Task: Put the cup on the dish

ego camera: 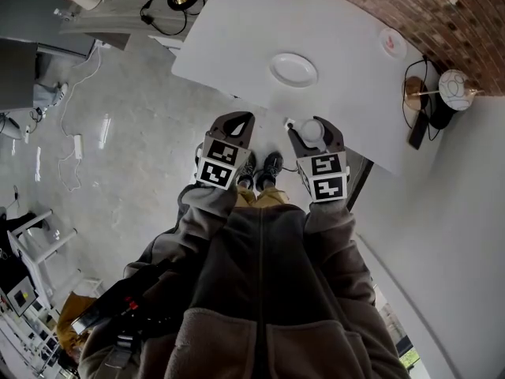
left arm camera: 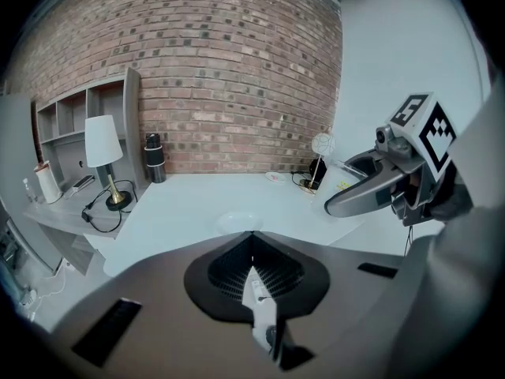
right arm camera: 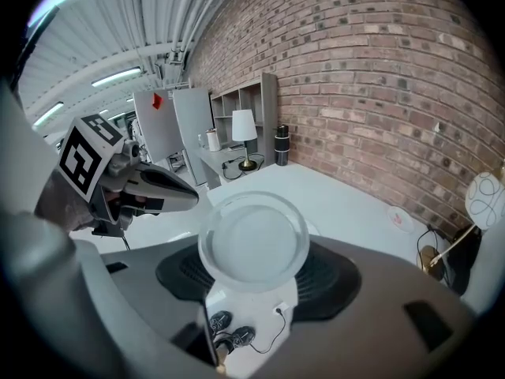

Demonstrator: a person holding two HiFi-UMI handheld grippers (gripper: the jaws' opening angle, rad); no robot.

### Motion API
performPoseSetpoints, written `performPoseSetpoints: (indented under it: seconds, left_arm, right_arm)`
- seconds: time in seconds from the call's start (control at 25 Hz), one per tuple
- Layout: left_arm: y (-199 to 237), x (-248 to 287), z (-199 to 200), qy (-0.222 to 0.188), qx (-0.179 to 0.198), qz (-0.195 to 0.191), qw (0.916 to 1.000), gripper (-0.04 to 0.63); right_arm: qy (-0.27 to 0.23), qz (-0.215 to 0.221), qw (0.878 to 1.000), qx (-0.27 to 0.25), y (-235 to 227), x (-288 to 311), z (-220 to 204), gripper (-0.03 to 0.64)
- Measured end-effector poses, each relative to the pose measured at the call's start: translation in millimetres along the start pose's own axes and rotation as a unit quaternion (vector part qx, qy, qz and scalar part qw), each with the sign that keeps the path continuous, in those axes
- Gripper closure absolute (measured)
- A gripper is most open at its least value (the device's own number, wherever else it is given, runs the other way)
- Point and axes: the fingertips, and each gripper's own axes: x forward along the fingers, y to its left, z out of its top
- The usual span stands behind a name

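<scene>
The white table [ego camera: 347, 93] fills the space in front of the person, one edge just ahead of their feet and the brick wall behind it. Both grippers are held out over that near edge. The left gripper [ego camera: 237, 121] has its jaws brought together with nothing between them, and it hangs off to the side, taking no part. The right gripper [ego camera: 309, 125] has its jaws spread wide around the clear cup [right arm camera: 252, 239], clamped on its sides, mouth facing the gripper's camera.

The white dish [ego camera: 293, 69] lies further in on the table, bare and apart from the cup. A small pink-marked plate [ego camera: 392, 42] sits near the far edge.

I'd say this is the carry: the cup is gripped but short of the dish. The next move calls for reaching forward until the cup is over the dish's centre, lowering it upright until its base rests there, then spreading the jaws to let go.
</scene>
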Motion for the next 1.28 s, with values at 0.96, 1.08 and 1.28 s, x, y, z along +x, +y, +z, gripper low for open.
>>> performPoseSetpoints:
  seconds: [0.96, 1.08, 1.28]
  left_arm:
    - [38, 58, -32, 0.038, -0.037, 0.020, 0.9984, 0.590]
    - [44, 67, -34, 0.043, -0.042, 0.023, 0.9979, 0.591]
    - [50, 77, -39, 0.050, -0.052, 0.024, 0.9971, 0.591]
  right_arm:
    - [0.012, 0.021, 0.999, -0.027, -45, 86, -4, 0.356]
    - [0.020, 0.025, 0.999, -0.021, -51, 98, -6, 0.356]
    - [0.027, 0.024, 0.999, -0.021, -61, 121, -11, 0.356]
